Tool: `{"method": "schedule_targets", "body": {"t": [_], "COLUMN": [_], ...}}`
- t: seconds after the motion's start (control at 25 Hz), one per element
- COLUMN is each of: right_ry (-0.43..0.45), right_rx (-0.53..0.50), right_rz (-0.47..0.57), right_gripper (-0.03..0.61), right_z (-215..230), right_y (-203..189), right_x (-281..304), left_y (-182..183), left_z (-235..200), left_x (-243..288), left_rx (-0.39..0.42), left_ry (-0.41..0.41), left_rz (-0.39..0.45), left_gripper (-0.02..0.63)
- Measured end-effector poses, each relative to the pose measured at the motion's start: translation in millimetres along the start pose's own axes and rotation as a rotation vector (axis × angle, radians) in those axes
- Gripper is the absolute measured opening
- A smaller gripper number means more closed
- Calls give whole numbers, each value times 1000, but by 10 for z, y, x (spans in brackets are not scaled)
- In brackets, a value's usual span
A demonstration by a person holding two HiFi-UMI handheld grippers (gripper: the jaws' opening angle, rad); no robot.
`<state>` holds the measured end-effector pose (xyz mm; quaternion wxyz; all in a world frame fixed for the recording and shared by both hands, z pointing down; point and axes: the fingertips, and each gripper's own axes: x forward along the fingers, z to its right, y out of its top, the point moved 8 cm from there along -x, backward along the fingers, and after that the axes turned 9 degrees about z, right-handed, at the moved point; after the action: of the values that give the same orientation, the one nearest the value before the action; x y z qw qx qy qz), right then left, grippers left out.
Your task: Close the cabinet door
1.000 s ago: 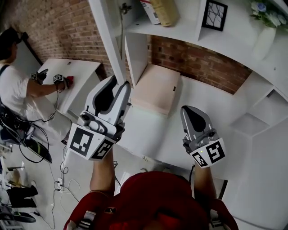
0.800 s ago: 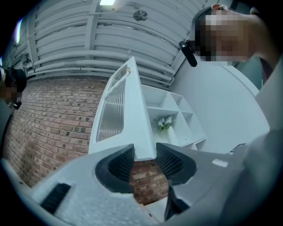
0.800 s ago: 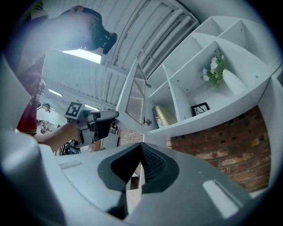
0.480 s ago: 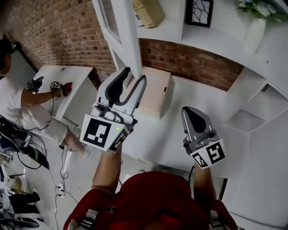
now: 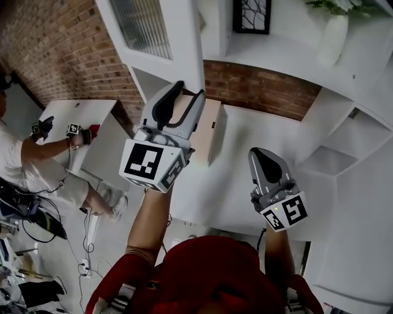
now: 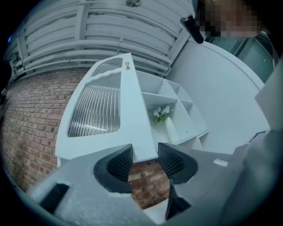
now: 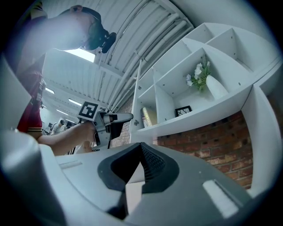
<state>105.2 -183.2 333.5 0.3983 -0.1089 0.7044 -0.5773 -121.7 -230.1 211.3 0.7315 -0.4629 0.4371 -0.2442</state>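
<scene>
The white cabinet door with a ribbed glass pane stands partly open from the white shelf unit. My left gripper is open, raised at the door's lower corner. In the left gripper view that corner shows between the jaws, and the pads do not press on it. My right gripper hangs lower at the right, shut with nothing in it; its jaws meet. The right gripper view also shows the left gripper beside the door's edge.
A beige box sits on the white counter below the shelves, before a brick wall. A vase with flowers and a framed picture stand in the shelves. Another person works at a white table far left.
My left gripper opened and moved up and to the right along with the door, which has swung toward the shelf unit. The right gripper stays shut and has shifted slightly.
</scene>
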Motion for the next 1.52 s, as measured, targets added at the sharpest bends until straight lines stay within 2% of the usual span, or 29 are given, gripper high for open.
{"method": "schedule_targets", "body": {"t": [0.44,0.64,1.52], "right_ry": [-17,-21,-59], "right_rx": [5,11,24], "right_rz": [-12,-20,-24], "right_gripper": [12,12,14], "right_z": [214,276,458], "right_y": [-40,-96,-174], "right_x": [26,67,100], "left_y": [-145,-214,-406], "left_z": [-55,-112,-255], "left_x": [392,512,889], "left_rx": [-8,-4,-22], "left_ry": [-11,6,16], "left_rz": [-32,-23,-29], "left_gripper": [160,112,87]}}
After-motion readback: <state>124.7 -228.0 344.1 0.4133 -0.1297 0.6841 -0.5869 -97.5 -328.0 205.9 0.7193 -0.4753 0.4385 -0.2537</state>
